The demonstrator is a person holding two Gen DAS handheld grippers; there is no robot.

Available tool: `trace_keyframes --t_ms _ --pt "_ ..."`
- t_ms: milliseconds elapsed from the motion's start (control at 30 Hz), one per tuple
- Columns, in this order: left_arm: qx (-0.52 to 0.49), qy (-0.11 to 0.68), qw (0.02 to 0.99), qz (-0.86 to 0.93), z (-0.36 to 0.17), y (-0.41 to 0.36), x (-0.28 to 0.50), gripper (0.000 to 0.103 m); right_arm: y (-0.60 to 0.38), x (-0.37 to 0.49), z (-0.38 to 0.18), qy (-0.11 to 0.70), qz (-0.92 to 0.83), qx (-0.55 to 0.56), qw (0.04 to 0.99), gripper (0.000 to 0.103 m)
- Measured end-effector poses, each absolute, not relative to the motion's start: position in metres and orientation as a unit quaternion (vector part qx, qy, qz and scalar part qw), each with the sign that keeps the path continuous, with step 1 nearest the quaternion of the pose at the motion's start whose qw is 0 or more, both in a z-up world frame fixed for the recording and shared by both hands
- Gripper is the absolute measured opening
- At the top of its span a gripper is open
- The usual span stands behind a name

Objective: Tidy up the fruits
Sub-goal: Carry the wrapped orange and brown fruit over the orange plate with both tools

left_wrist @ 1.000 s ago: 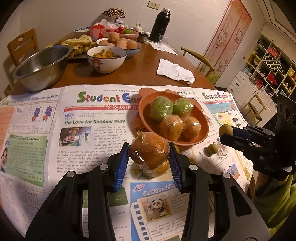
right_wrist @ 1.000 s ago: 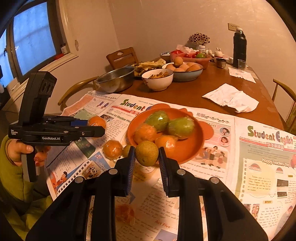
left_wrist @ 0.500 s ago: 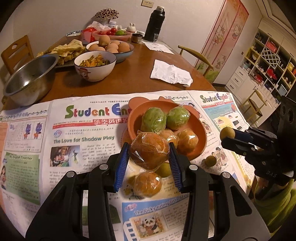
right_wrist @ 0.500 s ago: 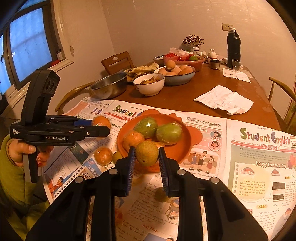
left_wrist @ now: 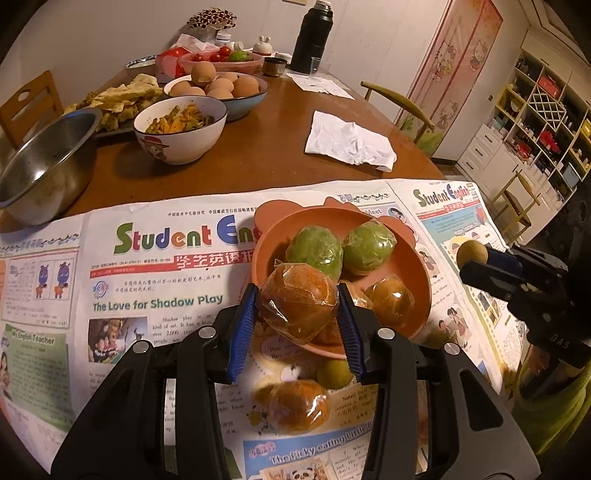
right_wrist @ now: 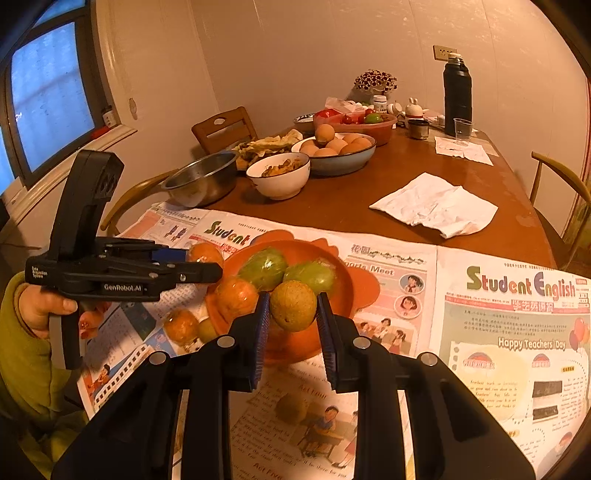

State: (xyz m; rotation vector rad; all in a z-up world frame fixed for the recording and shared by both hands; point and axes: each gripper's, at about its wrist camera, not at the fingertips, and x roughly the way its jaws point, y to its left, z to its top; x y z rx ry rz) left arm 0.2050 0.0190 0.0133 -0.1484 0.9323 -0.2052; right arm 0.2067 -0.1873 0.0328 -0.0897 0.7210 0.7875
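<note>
My left gripper (left_wrist: pixel 296 295) is shut on a plastic-wrapped orange (left_wrist: pixel 299 308), held over the near rim of the orange plate (left_wrist: pixel 266 236). The plate holds two wrapped green fruits (left_wrist: pixel 314 247) and wrapped oranges (left_wrist: pixel 391 299). My right gripper (right_wrist: pixel 291 301) is shut on a round brown-green fruit (right_wrist: pixel 293 305) above the plate's (right_wrist: pixel 354 291) near edge. On the newspaper in front of the plate lie another wrapped orange (left_wrist: pixel 299 406) and a small green fruit (left_wrist: pixel 334 373). A small brown fruit (right_wrist: pixel 291 408) lies below my right gripper.
Newspaper sheets (left_wrist: pixel 159 280) cover the near part of the wooden table. Farther back stand a steel bowl (left_wrist: pixel 44 162), a white bowl of food (left_wrist: pixel 181 129), a bowl of eggs (left_wrist: pixel 221 86), a crumpled white napkin (left_wrist: pixel 349 138) and a black flask (left_wrist: pixel 312 35). Chairs ring the table.
Both grippers have moved forward with their fruits, from over the newspaper to the plate's near rim. The loose fruits on the paper have stayed where they were.
</note>
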Motion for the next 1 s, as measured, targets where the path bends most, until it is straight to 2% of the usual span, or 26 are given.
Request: trace_keyframes --t_ms 1000 --pt "-0.070 0.453 0.881 -0.119 0.005 0.004 0.224 0.034 -0.158 0.232 0.013 0.364 0.388 -0.062 0.844 0.024"
